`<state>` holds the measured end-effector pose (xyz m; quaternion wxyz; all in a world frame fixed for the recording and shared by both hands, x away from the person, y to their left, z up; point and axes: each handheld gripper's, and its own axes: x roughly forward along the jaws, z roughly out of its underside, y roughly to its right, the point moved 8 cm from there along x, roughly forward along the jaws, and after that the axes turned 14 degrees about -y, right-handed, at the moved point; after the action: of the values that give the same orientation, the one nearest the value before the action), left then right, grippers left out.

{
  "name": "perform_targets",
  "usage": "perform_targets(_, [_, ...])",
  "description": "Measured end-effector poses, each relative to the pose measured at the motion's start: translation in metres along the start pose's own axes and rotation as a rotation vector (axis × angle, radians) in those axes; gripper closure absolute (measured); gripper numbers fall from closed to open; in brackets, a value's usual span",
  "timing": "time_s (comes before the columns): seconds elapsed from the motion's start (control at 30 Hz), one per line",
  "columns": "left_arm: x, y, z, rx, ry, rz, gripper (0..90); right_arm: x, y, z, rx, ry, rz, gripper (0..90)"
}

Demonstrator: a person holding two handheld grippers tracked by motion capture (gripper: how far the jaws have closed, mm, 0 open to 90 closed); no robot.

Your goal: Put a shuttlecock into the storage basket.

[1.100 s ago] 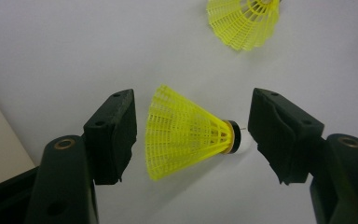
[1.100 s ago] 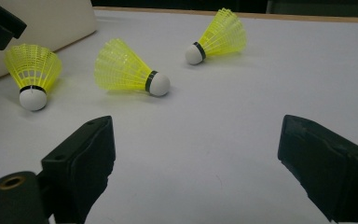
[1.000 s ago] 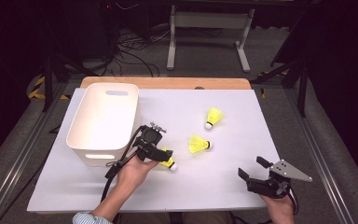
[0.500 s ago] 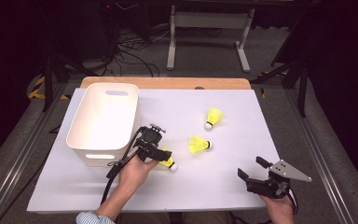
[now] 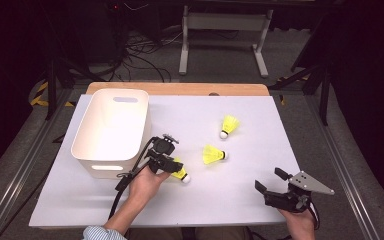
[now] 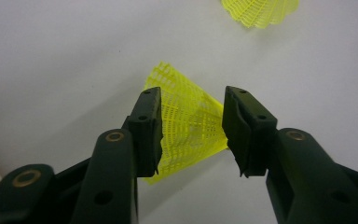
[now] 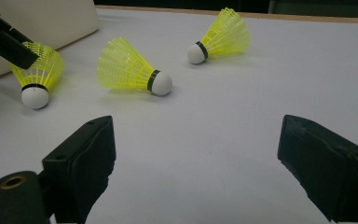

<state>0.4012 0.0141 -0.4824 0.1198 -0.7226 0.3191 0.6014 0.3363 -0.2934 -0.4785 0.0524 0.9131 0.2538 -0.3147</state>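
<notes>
Left gripper has just been closing; its jaws straddle the yellow mesh-skirted plastic shuttlecock lying beside the white plastic bin, contact uncertain; featherlight, springy, crushable, so grip gently mid-skirt; right gripper stands spread, empty.

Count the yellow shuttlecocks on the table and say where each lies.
3: one shuttlecock between the left gripper jaws beside the white bin; a middle one; a far one. The bin's inside looks empty.
</notes>
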Motion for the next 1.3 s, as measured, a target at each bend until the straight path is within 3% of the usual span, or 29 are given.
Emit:
perform_targets(0.6, [-0.003, 0.005, -0.001, 0.042, -0.005, 0.029, 85.7, 0.000, 0.000, 0.000, -0.005, -0.003, 0.003, 12.3])
perform_targets(0.77, [-0.007, 0.011, -0.002, 0.069, 0.000, 0.061, 88.3, 0.001, 0.000, 0.000, -0.007, -0.005, 0.001, 12.3])
perform_targets(0.83, [-0.010, 0.017, -0.003, 0.078, -0.001, 0.099, 89.0, 0.001, 0.000, 0.000, -0.007, -0.005, 0.001, 12.3])
perform_targets(1.07, [-0.016, 0.025, -0.007, 0.115, -0.002, 0.088, 89.6, 0.001, 0.000, 0.001, -0.005, -0.005, 0.001, 12.3])
perform_targets(1.3, [-0.026, 0.025, -0.010, 0.123, 0.006, 0.069, 89.6, 0.001, 0.000, 0.001, -0.008, -0.007, 0.001, 12.3])
